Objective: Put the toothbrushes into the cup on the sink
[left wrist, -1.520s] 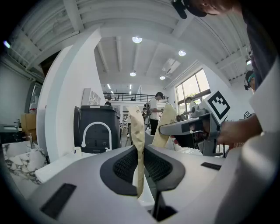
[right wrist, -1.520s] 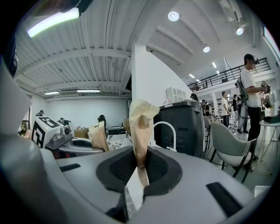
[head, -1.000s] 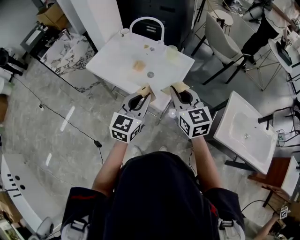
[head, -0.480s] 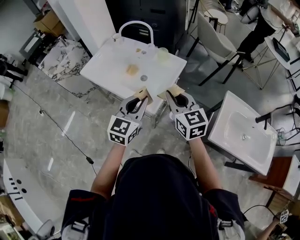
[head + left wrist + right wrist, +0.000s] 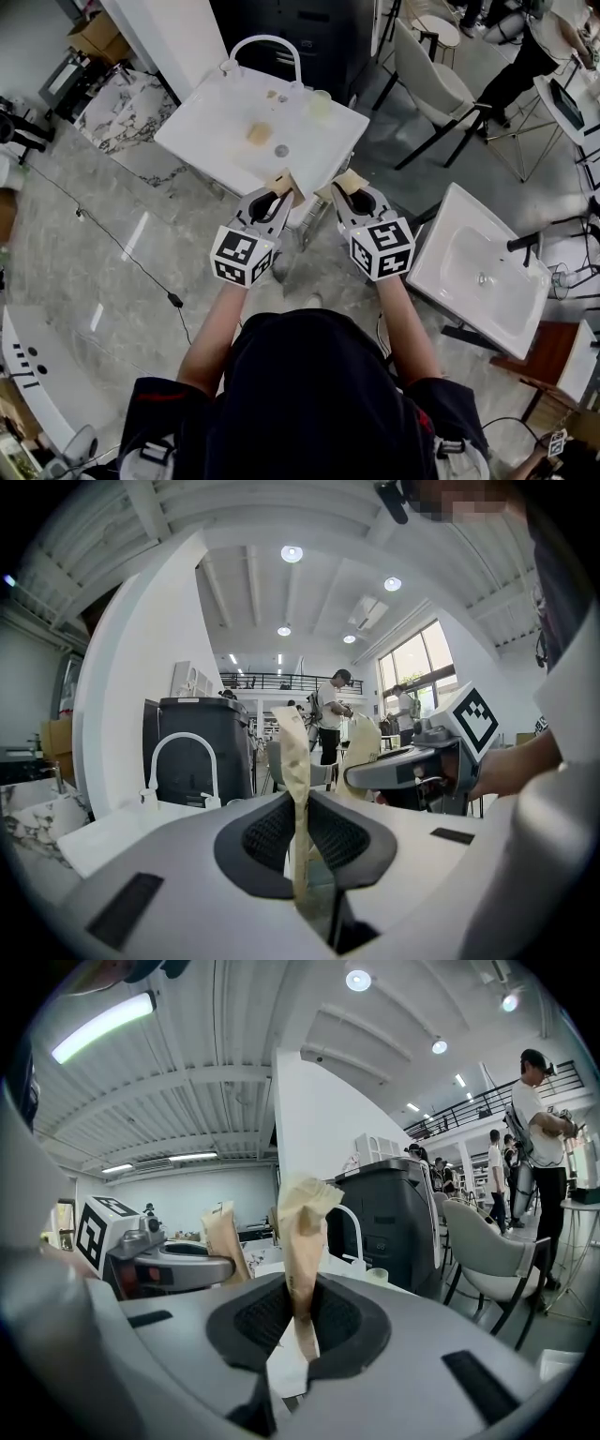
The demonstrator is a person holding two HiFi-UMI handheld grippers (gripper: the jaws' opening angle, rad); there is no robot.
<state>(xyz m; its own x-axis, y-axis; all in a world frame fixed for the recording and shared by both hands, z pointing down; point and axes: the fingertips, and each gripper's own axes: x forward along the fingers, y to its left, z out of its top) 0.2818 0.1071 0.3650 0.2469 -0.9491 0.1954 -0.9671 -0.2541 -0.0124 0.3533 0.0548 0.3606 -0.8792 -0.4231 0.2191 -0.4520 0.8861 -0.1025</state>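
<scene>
your left gripper (image 5: 298, 832) has its jaws nearly together, clamped on a tan paper toothbrush packet (image 5: 293, 761) that stands upright between the black pads and rises well above them. your right gripper (image 5: 302, 1321) is the same: jaws drawn close on a second toothbrush packet (image 5: 305, 1232), upright, its crumpled top flaring out above the pads.

from the head view you hold both grippers out in front of you, side by side and near each other, forearms roughly parallel, each marker cube facing up toward you. both point ahead and only slightly downward. the tips of the two packets reach just over the near edge of the white sink (image 5: 187, 141).

the cup (image 5: 321, 103) stands on the sink's far right corner, just beside the white arched faucet (image 5: 267, 42), well apart from both packets. it is pale and upright; you cannot tell from here what is inside. a small tan object (image 5: 259, 133) lies in the basin close to the drain (image 5: 281, 151). a second white sink (image 5: 478, 272) stands off to your right.
</scene>
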